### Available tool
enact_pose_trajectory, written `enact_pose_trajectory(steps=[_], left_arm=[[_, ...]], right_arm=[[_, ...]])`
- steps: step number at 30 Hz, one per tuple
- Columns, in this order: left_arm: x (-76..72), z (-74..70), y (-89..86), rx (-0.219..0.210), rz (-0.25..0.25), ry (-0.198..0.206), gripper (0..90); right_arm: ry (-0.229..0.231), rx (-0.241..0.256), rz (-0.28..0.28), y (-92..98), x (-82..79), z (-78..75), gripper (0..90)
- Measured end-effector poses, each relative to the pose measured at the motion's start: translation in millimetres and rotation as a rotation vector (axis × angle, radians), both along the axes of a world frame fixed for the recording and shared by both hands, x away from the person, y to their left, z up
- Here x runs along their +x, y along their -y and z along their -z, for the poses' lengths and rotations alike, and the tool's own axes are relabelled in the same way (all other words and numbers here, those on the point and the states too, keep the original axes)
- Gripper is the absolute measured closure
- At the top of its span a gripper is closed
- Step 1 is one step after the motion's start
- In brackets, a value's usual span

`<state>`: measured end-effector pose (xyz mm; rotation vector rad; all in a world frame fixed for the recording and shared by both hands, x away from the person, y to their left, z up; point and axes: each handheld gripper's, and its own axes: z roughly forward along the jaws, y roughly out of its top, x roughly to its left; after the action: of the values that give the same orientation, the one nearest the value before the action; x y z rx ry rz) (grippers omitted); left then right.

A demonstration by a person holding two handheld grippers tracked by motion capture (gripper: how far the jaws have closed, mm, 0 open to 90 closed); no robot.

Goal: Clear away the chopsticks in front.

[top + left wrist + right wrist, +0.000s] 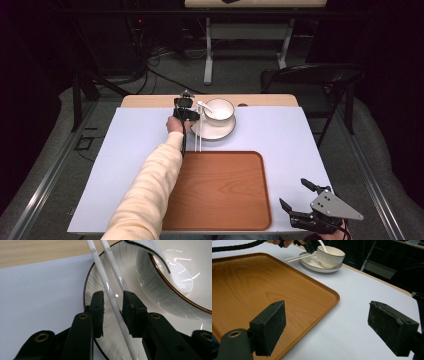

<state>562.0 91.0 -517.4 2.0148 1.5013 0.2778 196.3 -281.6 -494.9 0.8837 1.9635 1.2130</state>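
- Left gripper view: left gripper [113, 298] part open, jaws astride two chopsticks [110, 293], not clamped.
- Chopsticks resting on plate [93, 282] rim, beside bowl [160, 287].
- Right gripper [327, 327] wide open, holding nothing, near tray [249, 285].

Only readable marks: a small square logo that looks like an "S", printed in grey on each of the two white chopsticks [110, 293], near their upper ends in the left gripper view; exact character unclear. No other text, labels or numbers legible.
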Motion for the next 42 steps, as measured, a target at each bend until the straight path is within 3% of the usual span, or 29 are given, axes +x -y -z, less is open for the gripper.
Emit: enact_pose_trajectory(steps=[8, 15, 21, 27, 33, 42], left_arm=[[4.1, 6.5, -0.9, -0.016, -0.042, -0.05, 76.0], [5.8, 7.5, 0.3, 0.004, -0.085, -0.047, 83.3], [5.0, 5.1, -2.4, -0.019, -0.107, -0.035, 83.9], [0.4, -7.9, -13.5, -0.071, -0.12, -0.02, 84.0], [-11.8, -27.7, -22.9, -0.08, -0.1, 0.006, 84.1], [-29.6, -44.4, -43.0, -0.103, -0.092, 0.022, 84.1]], right_arm=[[-0.001, 0.002, 0.0, 0.1, 0.0, 0.0, 14.2], [-0.001, 0.005, -0.001, 0.5, 0.1, -0.1, 14.3], [-0.001, 0.006, 0.0, 0.7, 0.1, -0.1, 14.3], [0.0, 0.005, 0.002, 0.6, 0.1, -0.1, 14.3], [0.001, 0.002, 0.003, 0.5, -0.2, -0.2, 14.3], [0.001, 0.0, 0.003, 0.0, -0.2, -0.2, 14.3]])
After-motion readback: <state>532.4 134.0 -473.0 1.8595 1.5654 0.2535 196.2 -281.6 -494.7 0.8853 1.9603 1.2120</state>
